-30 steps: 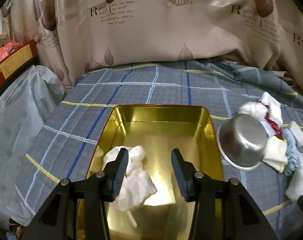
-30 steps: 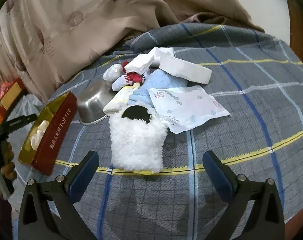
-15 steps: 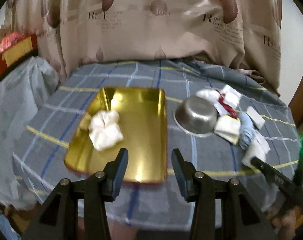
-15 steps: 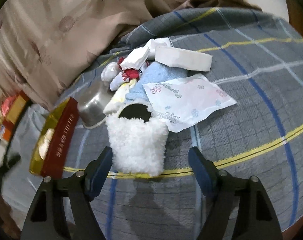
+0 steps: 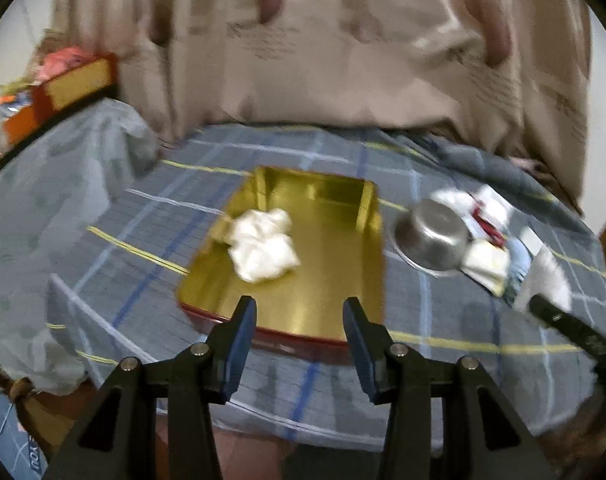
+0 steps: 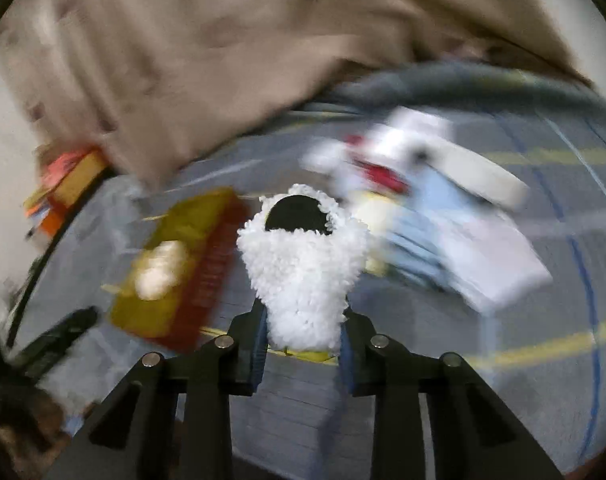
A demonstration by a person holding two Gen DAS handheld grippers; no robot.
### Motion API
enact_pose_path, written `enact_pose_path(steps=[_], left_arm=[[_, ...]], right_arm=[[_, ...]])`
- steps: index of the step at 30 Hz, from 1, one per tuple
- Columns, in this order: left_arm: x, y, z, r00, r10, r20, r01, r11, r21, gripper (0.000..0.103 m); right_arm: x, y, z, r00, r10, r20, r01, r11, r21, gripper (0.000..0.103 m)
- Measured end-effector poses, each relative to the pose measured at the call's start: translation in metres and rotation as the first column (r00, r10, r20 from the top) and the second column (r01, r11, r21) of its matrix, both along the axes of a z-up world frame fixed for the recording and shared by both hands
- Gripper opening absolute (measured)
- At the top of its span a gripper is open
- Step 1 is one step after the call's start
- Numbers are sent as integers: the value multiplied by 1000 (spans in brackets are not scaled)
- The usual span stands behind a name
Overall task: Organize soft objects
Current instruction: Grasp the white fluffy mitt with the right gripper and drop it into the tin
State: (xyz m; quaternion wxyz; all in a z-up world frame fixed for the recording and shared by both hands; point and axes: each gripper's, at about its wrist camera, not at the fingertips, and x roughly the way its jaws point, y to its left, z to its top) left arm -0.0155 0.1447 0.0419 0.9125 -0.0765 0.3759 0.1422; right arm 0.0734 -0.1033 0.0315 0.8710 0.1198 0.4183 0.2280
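Nearest, the right gripper (image 6: pixel 303 344), wide apart a second ago, is closing its jaws on the base of a fluffy white pouch (image 6: pixel 303 264), which now fills the gap and looks lifted off the plaid cloth (image 6: pixel 503 380) (background blurred). The left gripper (image 5: pixel 299 340) hangs half-open and empty, pulled back from the gold tin (image 5: pixel 327 280). One white bundle (image 5: pixel 263 244) already lies inside. The pouch probably goes there next.
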Motion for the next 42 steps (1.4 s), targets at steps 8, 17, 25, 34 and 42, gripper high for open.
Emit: enact_pose_path(steps=[8,17,25,34,42], left_arm=[[-10,41,2,981,187,42,-188,982,25,46],[-8,61,-10,968,252,5,-252,967,31,46],[-6,65,-18,969,248,-21,-248,969,12,46],[-3,54,-20,976,218,-26,-217,976,32,46],[-2,16,-16,996,92,-8,-91,990,107,46]], right_arm=[[77,152,18,962,271,-43,-272,962,-34,27],[120,259,-43,935,317,-159,-344,921,-185,28],[146,285,-67,933,281,-225,-335,907,-257,35],[127,245,-18,962,269,-44,-272,951,-145,61],[25,80,17,937,83,339,-26,985,-169,73]])
